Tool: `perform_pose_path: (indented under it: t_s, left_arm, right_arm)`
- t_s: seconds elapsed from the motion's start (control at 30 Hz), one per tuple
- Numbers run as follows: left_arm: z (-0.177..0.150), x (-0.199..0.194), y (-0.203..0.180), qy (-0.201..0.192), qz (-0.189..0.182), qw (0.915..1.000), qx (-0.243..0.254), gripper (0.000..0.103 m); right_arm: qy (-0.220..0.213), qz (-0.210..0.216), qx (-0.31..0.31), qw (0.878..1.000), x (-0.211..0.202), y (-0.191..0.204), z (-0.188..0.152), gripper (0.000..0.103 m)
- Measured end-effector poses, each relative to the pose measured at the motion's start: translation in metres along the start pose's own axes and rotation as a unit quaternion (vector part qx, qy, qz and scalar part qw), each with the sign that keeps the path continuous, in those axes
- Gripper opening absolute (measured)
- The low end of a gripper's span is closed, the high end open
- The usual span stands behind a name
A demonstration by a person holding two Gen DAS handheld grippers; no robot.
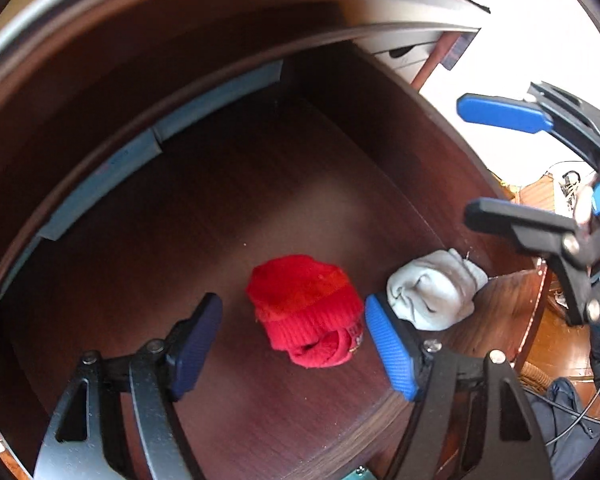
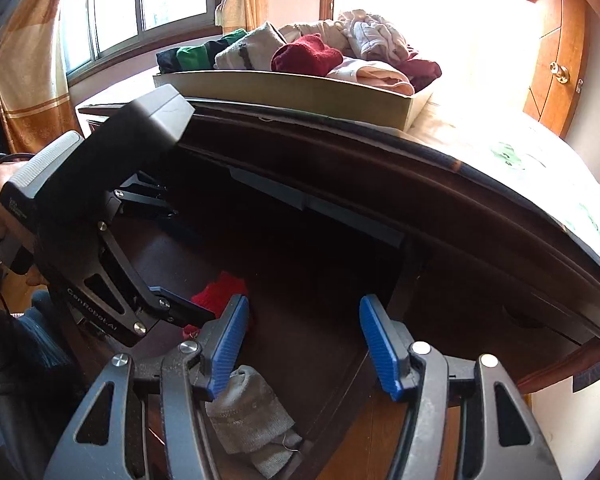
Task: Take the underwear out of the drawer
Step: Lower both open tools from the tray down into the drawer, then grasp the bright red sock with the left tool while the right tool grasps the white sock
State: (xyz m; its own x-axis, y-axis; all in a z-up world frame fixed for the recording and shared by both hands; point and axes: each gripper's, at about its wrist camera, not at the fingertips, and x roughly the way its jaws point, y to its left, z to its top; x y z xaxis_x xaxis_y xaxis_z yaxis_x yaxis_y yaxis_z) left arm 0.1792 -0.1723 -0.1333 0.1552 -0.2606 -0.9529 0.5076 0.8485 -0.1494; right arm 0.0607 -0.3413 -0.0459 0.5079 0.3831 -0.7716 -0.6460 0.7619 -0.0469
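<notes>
The dark wooden drawer (image 1: 228, 200) is pulled out, and I look down into it. A rolled red knit garment (image 1: 304, 308) lies on its floor, with a rolled grey one (image 1: 436, 288) just right of it by the side wall. My left gripper (image 1: 294, 300) is open and hangs above the red roll, its pads to either side and not touching it. The right gripper (image 1: 464, 160) stands open over the drawer's right side. In the right wrist view, the right gripper (image 2: 304, 300) holds nothing, the grey roll (image 2: 252, 420) lies under its left finger, and the red roll (image 2: 216, 292) shows behind the left gripper (image 2: 190, 264).
The dresser top (image 2: 420, 160) overhangs the back of the drawer. A shallow box (image 2: 300, 92) of folded clothes stands on it. Blue-grey strips (image 1: 100, 184) line the drawer's back wall. A window (image 2: 140, 8) and curtains are behind, and a wooden door (image 2: 556, 68) is at right.
</notes>
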Motion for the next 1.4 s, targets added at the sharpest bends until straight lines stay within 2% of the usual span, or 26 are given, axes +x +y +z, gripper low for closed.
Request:
perform_pose_path:
  t_s: [0.3, 0.5, 0.67, 0.8, 1.03, 1.1, 1.2, 1.27, 1.4]
  left_arm:
    - [0.003, 0.020, -0.009, 0.026, -0.009, 0.9995, 0.013, 0.073]
    - [-0.007, 0.027, -0.013, 0.035, -0.020, 0.9988, 0.026, 0.050]
    - [-0.018, 0.021, -0.016, 0.027, -0.020, 0.9984, 0.046, 0.034]
    - [-0.025, 0.010, -0.013, 0.010, -0.001, 0.9987, 0.050, 0.028]
    - [-0.045, -0.006, -0.001, -0.017, 0.029, 0.9986, 0.041, 0.027]
    - [-0.048, -0.014, 0.009, -0.024, 0.028, 0.9988, 0.034, 0.027]
    - [-0.050, -0.017, 0.009, -0.033, 0.030, 0.9986, 0.028, 0.027]
    - [-0.045, -0.014, -0.001, -0.038, 0.026, 0.9987, 0.020, 0.027]
    - [-0.050, -0.017, 0.004, -0.044, 0.020, 0.9988, 0.011, 0.027]
  right_arm:
    - [0.007, 0.005, -0.008, 1.000, 0.003, 0.000, -0.007, 0.060]
    - [0.032, 0.013, -0.033, 0.999, 0.006, 0.006, -0.009, 0.060]
    - [0.086, 0.027, -0.069, 0.993, 0.015, 0.020, -0.009, 0.060]
    - [0.136, 0.045, -0.107, 0.984, 0.025, 0.031, -0.003, 0.060]
    - [0.224, 0.068, -0.134, 0.963, 0.054, 0.038, 0.008, 0.060]
    - [0.247, 0.084, -0.135, 0.956, 0.062, 0.039, 0.011, 0.060]
    - [0.276, 0.083, -0.150, 0.946, 0.073, 0.043, 0.013, 0.060]
    - [0.297, 0.085, -0.159, 0.938, 0.080, 0.047, 0.013, 0.056]
    - [0.332, 0.096, -0.160, 0.925, 0.095, 0.051, 0.013, 0.050]
